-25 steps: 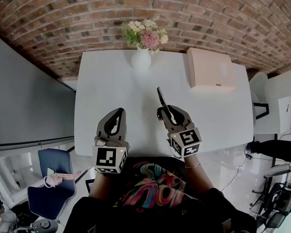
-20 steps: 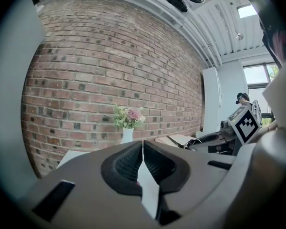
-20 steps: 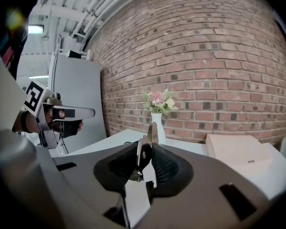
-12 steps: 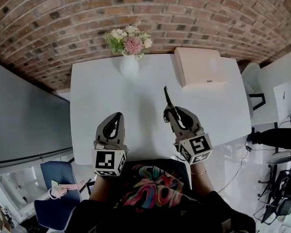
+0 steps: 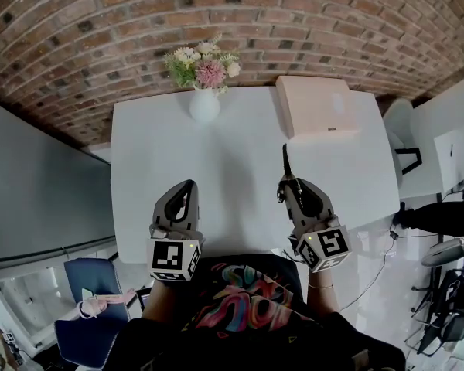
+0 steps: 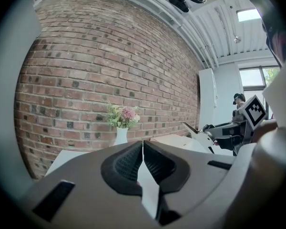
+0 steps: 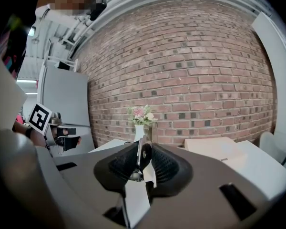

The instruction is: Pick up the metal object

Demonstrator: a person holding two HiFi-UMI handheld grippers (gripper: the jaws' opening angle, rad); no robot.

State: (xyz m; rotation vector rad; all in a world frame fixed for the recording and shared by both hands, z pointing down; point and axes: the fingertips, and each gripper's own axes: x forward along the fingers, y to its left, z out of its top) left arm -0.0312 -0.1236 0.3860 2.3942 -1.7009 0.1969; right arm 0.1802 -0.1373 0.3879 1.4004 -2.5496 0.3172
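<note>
Metal object [image 5: 286, 161]: in the head view, this one thin dark strip sticks forward out of the right gripper [image 5: 289, 184], which is clamped on its near end. Over the last second the gripper has carried it rightward across the white tabletop [image 5: 155, 153]. It now points toward the pale box [image 5: 319, 107]. It appears to be lifted clear of the surface, so the pick-up looks done. The left gripper [image 5: 189, 185] has stayed in place over the near edge of the tabletop.

In the left gripper view, the jaws meet with nothing between them. Beyond them stands one vase of flowers [image 6: 121, 135] against the brick wall.

In the right gripper view, the ribbed pads press on the shiny strip from both sides, and it stands up between them.

Counted: one metal object, two grippers, one vase, one box, one tabletop.
</note>
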